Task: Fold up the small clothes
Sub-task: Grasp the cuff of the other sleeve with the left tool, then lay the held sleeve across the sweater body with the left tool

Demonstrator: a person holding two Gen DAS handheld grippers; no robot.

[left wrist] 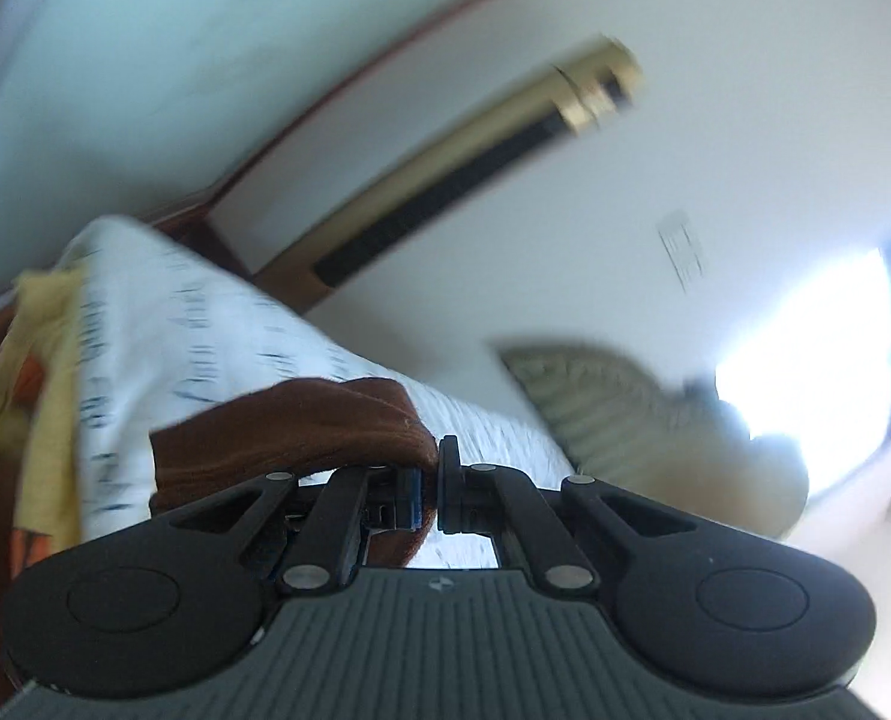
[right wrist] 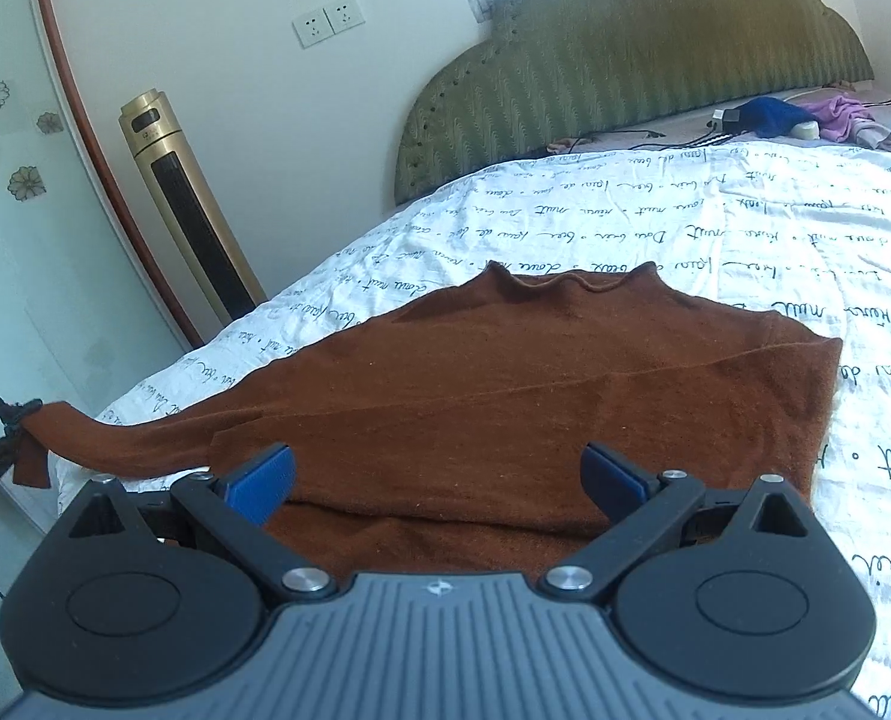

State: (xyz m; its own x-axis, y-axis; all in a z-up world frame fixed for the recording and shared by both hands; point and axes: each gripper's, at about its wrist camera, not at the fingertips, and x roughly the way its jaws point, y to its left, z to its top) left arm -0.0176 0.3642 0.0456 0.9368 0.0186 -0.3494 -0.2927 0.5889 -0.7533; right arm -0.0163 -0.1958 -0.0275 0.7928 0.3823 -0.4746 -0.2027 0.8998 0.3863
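Observation:
A brown long-sleeved sweater (right wrist: 505,384) lies flat on the white bedsheet with script print (right wrist: 715,222), collar toward the headboard. Its left sleeve stretches off past the bed's left edge. My left gripper (left wrist: 430,495) is shut on the cuff of that sleeve (left wrist: 301,426); it also shows at the far left of the right wrist view (right wrist: 7,432), lifted beside the bed. My right gripper (right wrist: 439,480) is open and empty, just above the sweater's near hem, with its blue pads (right wrist: 262,480) spread wide.
A green padded headboard (right wrist: 625,60) stands at the far end. A gold tower fan (right wrist: 187,204) stands by the wall left of the bed. Loose blue and pink clothes and cables (right wrist: 805,117) lie near the headboard. A yellow cloth (left wrist: 43,360) hangs at the bed's left edge.

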